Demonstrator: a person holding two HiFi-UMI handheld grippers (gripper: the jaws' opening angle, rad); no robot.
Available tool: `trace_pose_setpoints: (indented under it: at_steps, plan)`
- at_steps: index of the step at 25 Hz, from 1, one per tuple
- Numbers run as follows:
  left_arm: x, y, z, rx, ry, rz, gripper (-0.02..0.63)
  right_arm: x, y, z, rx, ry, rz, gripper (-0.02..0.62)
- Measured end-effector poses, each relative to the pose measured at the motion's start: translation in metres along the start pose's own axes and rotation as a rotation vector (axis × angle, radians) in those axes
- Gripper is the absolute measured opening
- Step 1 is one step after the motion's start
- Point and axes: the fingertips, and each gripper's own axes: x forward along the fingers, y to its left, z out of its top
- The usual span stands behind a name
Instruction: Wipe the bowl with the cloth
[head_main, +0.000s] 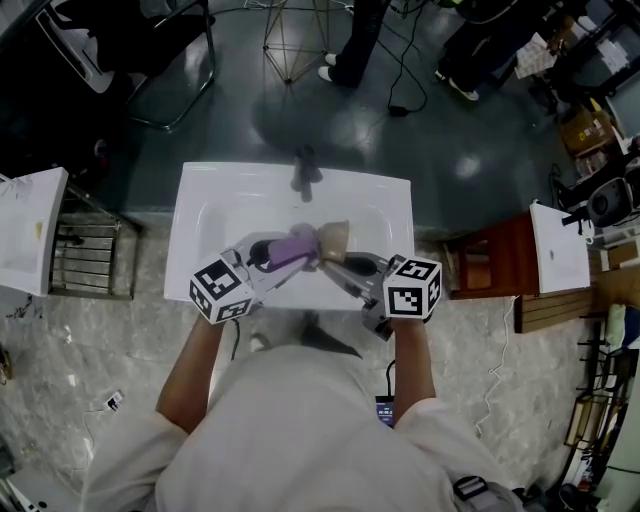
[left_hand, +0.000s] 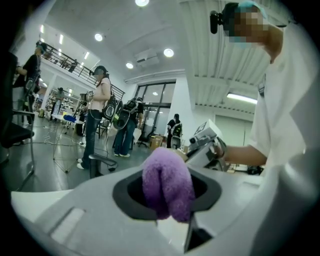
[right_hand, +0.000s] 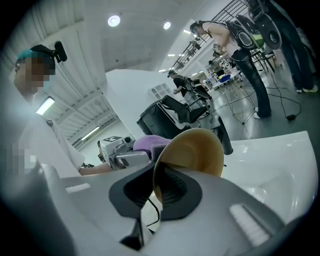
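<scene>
Clamping the purple cloth (left_hand: 167, 182) between closed jaws, the left gripper (head_main: 278, 258) is holding it against the far side of the tan bowl (right_hand: 197, 150), at the rim. The right gripper (head_main: 342, 262) is gripping the bowl's wall with its jaws shut on it, keeping the bowl tilted on edge above the white sink (head_main: 200, 215), between both grippers.

I wear a pale, short-sleeved shirt (head_main: 300, 430). My left gripper (head_main: 288, 256) and right gripper (head_main: 340, 264) have light grey shells with dark pads (right_hand: 175, 192). Each bears a white cube (head_main: 413, 288) with black square markers.
</scene>
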Motion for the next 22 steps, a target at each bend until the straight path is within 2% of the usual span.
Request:
trace_pose_setpoints:
  at_steps: [3, 6, 11, 15, 19, 22]
  plan:
    - [-0.002, 0.003, 0.002, -0.007, -0.022, 0.013, 0.118, 0.005, 0.0, -0.007, -0.02, 0.039, -0.01, 0.012]
    - [-0.002, 0.009, 0.012, -0.005, -0.054, 0.043, 0.118, 0.01, 0.007, -0.013, -0.043, 0.077, 0.015, 0.012]
    - [-0.003, 0.025, 0.018, 0.042, -0.036, 0.137, 0.118, 0.009, 0.021, -0.007, -0.041, 0.049, 0.07, 0.012]
    - [-0.005, 0.04, 0.008, 0.084, 0.03, 0.21, 0.118, 0.004, 0.035, 0.007, -0.033, -0.018, 0.137, 0.012]
    - [-0.003, 0.034, -0.002, 0.108, 0.07, 0.198, 0.118, -0.002, 0.038, 0.023, -0.019, -0.089, 0.156, 0.012]
    - [-0.001, 0.023, -0.004, 0.116, 0.08, 0.161, 0.118, -0.009, 0.032, 0.033, 0.004, -0.138, 0.132, 0.012]
